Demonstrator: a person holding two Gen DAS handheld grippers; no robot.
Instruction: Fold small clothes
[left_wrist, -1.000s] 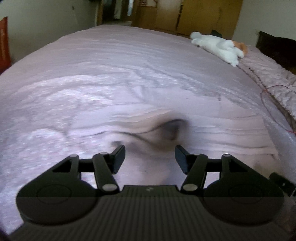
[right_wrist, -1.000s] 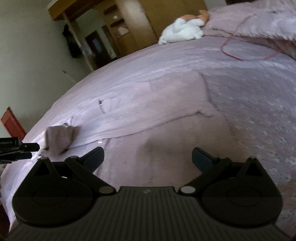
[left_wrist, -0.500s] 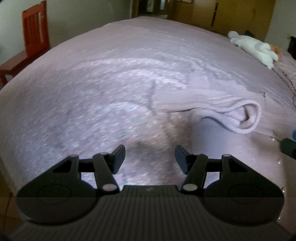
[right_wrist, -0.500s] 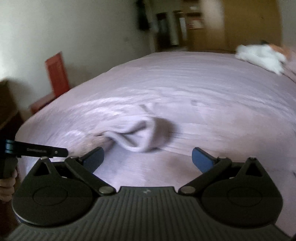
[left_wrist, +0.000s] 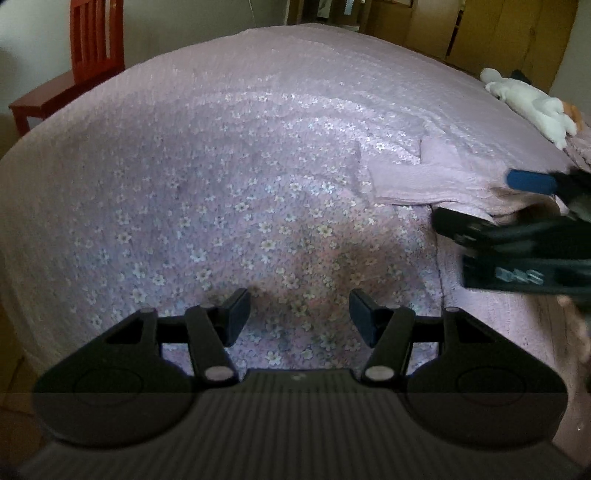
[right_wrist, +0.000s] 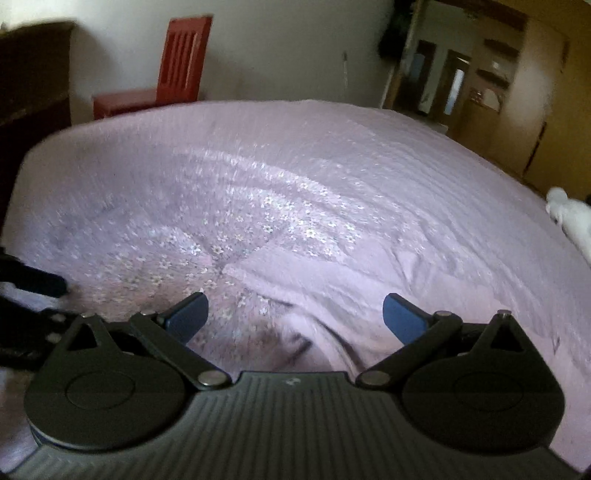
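Observation:
A small pale pink garment (left_wrist: 436, 177) lies on the pink flowered bedspread (left_wrist: 229, 155), right of centre in the left wrist view. My left gripper (left_wrist: 298, 320) hovers open over bare bedspread, well left of the garment, holding nothing. The right gripper's body (left_wrist: 517, 240) shows at the right edge of that view, blurred, over the garment's near end. In the right wrist view the garment (right_wrist: 351, 295) spreads under and beyond my right gripper (right_wrist: 295, 317), which is open with cloth rumpled between its fingers but not pinched.
A red wooden chair (left_wrist: 74, 70) stands past the bed's far left corner, also visible as the chair (right_wrist: 173, 70) in the right wrist view. A white plush toy (left_wrist: 532, 107) lies at the far right. Wooden wardrobes (right_wrist: 517, 92) line the back wall.
Both views have swung left toward the chair. The right gripper has come down over the garment's near end. The left gripper has drawn away from the garment, which now lies flatter.

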